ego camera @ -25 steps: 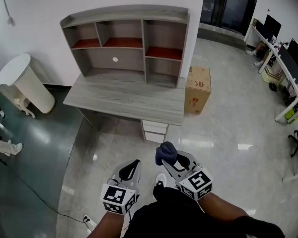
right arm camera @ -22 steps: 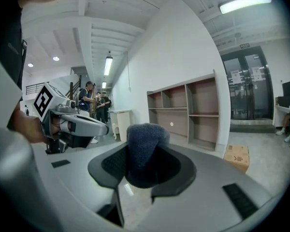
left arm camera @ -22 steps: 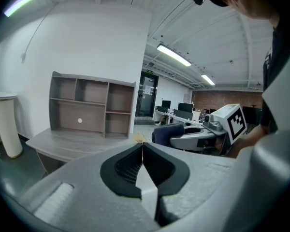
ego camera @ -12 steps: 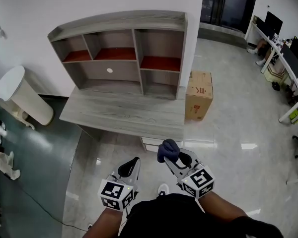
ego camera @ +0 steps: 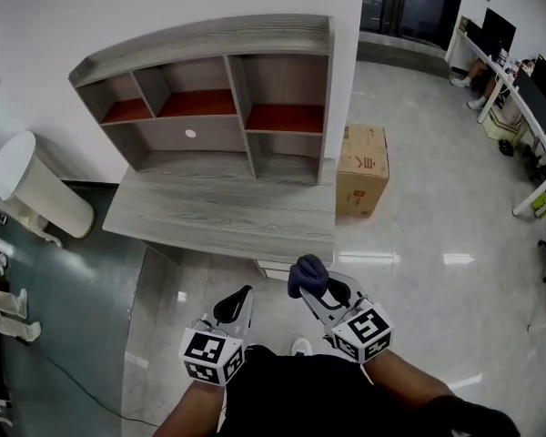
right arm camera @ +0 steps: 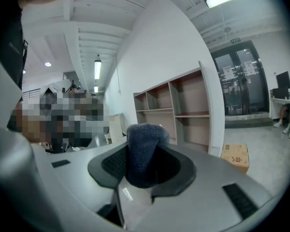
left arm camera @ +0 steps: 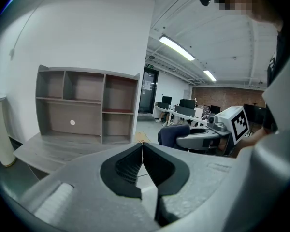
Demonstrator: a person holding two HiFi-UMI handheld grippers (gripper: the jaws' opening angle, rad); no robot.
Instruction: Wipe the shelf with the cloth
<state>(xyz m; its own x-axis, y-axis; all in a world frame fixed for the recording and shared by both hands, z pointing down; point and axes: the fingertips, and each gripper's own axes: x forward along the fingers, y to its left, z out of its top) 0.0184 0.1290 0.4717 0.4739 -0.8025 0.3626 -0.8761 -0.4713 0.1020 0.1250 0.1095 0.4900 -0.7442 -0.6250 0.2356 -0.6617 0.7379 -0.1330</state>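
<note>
Haven't wiped anything yet: my right gripper [ego camera: 320,291] is clamped on the dark blue cloth [ego camera: 307,274] at bottom centre, my left gripper [ego camera: 236,303] is pinched closed on nothing, and the shelf [ego camera: 200,107] sits well off, upper left.

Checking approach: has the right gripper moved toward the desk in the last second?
Yes. The right gripper, holding the cloth, has come forward: in the head view the floor gap to the desk has nearly closed.
</note>
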